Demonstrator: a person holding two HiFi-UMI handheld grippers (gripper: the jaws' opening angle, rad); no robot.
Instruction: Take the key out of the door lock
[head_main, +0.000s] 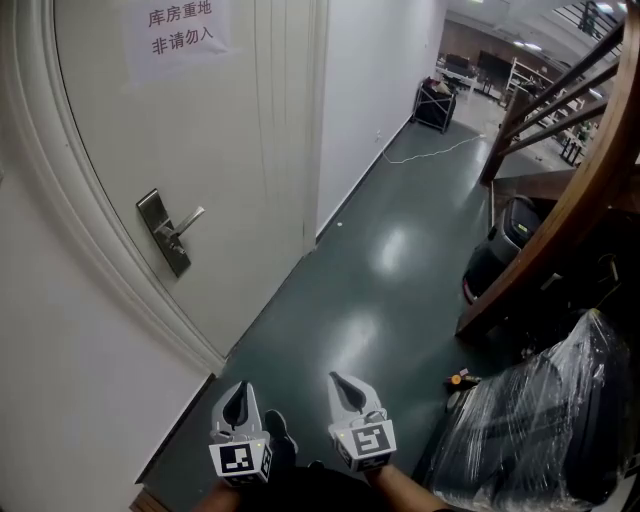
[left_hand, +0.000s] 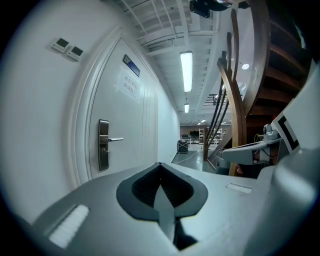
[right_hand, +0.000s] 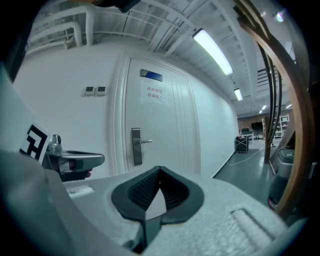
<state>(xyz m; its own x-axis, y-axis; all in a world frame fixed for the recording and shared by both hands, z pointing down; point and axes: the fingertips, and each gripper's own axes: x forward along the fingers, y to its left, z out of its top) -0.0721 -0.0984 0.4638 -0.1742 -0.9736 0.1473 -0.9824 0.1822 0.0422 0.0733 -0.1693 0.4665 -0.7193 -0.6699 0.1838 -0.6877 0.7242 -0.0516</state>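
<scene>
Steel lock plate (head_main: 163, 232), one, with one lever (head_main: 188, 220), sat on one white door (head_main: 240, 150) at 10 o'clock from left gripper (head_main: 238, 398) and right gripper (head_main: 349, 386). Both had jaws pressed together on nothing, well apart from it. Key too small to confirm.

The door (head_main: 230, 150) is white, its lock plate (head_main: 163, 232) silver. The floor (head_main: 380, 280) is dark green. Left tongs (head_main: 238, 402) and right tongs (head_main: 349, 388) are grey with black-and-white markers.

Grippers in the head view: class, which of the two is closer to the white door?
The left gripper: it sits on the side of the door, while the right gripper is further out over the dark floor.
</scene>
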